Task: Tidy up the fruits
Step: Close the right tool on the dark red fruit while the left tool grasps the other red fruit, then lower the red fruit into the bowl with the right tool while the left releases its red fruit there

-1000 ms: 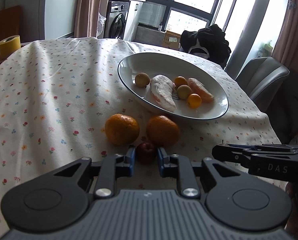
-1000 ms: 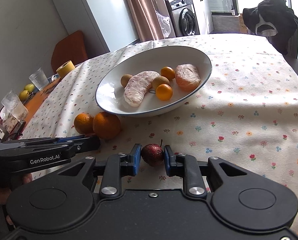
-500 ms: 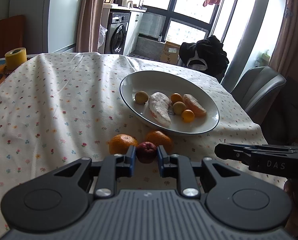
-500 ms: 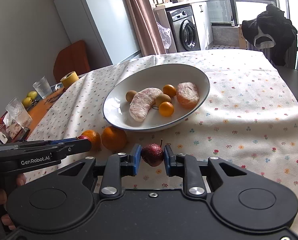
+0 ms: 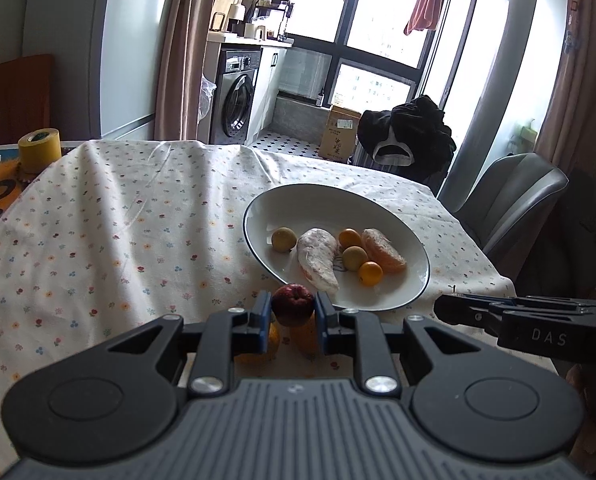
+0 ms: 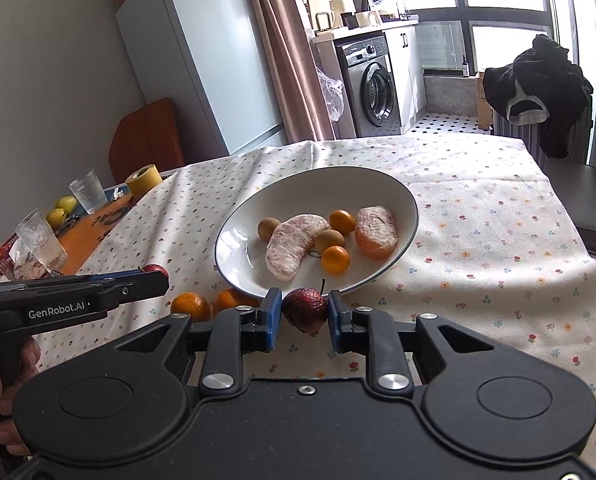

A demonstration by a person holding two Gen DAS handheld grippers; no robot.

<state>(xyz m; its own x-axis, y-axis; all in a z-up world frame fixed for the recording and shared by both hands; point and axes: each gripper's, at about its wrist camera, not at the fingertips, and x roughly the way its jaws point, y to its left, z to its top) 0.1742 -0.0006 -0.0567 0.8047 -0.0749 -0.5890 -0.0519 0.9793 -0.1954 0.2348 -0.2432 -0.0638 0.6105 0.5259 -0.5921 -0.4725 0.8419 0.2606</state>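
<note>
My left gripper (image 5: 291, 312) is shut on a small dark red apple (image 5: 293, 304), held in the air just short of the near rim of the white bowl (image 5: 322, 204). My right gripper (image 6: 303, 315) is shut on a wrinkled dark red fruit with a stem (image 6: 306, 309), also raised, near the bowl's (image 6: 238, 240) front edge. The bowl holds two peeled citrus pieces (image 6: 294, 246) and several small round fruits. Two oranges (image 6: 191, 305) lie on the cloth before the bowl, mostly hidden behind my left fingers in the left wrist view.
The floral tablecloth (image 5: 118, 224) covers the table. A yellow tape roll (image 5: 40, 150) stands at the far left edge; glasses (image 6: 87, 190) and yellow-green fruits (image 6: 66, 203) sit beyond it. A grey chair (image 5: 514, 196) stands at the right, and a chair draped with dark clothes (image 6: 538, 92) behind the table.
Both grippers have risen from the tablecloth with their red fruits held. The oranges have dropped below the left gripper's fingers in its view, and the bowl looks lower and farther.
</note>
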